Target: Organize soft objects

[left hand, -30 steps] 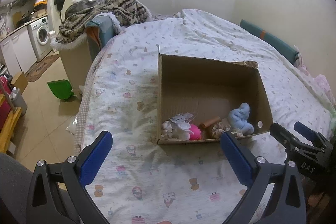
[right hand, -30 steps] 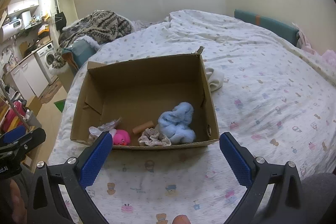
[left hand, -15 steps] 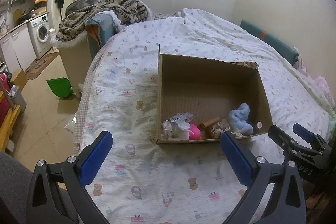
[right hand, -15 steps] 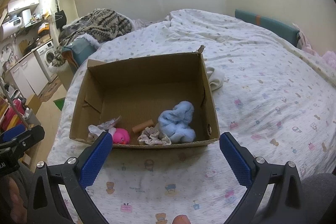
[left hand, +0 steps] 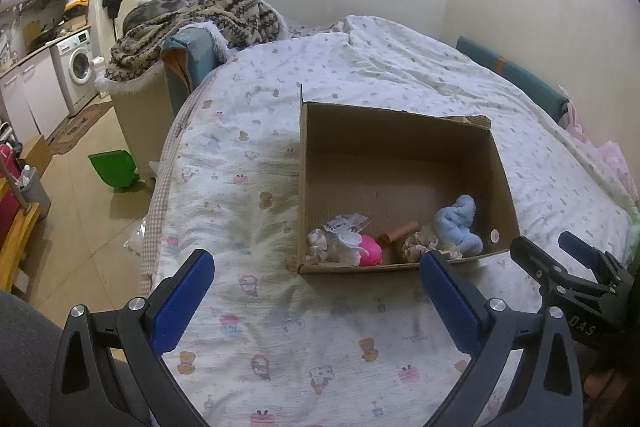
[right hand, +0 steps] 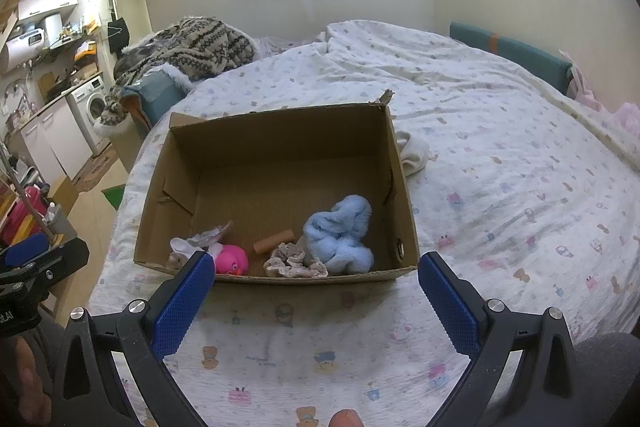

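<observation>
Little had shifted over the last second: both claws had drifted only slightly, and the cardboard box sat a touch farther ahead of them than before, its contents unmoved.

The left claw hung released above the printed bedsheet, its blue pads spread wide with nothing between them. The box lay ahead and to its right, and the right pad overlapped the box's near edge in the view.

The right claw was likewise released and empty, and the box stood straight ahead of it, spanning the gap between its pads. Inside, along the wall nearest this claw, lay a light blue plush cloth toward the right, a beige scrunchie touching it on the left, a small brown tube just behind that, a pink rubber duck, and a white bundle in the left corner.

A white sock rested on the sheet beyond the box's right wall, outside it. Each claw's tip showed at the edge of the other's view.
</observation>
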`<state>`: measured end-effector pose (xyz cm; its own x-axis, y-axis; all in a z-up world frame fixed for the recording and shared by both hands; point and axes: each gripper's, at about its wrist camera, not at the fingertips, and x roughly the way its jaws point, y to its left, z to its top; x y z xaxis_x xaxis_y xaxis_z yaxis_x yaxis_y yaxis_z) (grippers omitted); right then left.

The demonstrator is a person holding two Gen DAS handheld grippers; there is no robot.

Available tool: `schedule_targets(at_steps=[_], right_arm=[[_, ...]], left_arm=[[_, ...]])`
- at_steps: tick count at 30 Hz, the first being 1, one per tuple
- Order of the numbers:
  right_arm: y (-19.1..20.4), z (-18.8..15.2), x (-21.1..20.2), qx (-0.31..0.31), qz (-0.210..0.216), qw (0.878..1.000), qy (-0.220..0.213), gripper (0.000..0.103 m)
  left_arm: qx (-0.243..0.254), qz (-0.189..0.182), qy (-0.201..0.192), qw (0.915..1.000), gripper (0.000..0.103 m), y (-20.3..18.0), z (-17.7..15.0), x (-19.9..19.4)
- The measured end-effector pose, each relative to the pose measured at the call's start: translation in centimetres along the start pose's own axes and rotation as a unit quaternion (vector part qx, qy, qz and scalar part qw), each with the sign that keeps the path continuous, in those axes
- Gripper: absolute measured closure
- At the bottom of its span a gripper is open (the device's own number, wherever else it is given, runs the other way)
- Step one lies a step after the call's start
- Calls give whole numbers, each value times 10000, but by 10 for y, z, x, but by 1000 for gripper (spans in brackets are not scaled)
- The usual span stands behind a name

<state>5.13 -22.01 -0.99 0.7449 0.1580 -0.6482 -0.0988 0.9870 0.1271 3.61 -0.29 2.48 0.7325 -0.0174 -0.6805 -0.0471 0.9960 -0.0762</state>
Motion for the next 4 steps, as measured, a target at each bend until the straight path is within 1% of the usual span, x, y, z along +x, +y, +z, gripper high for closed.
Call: schedule_targets(at_steps=[4], right_arm=[[1,1,1,13,3,10000,4,0]], left_arm=[[-19,-36,-7,10000,1,-1,-1,0]])
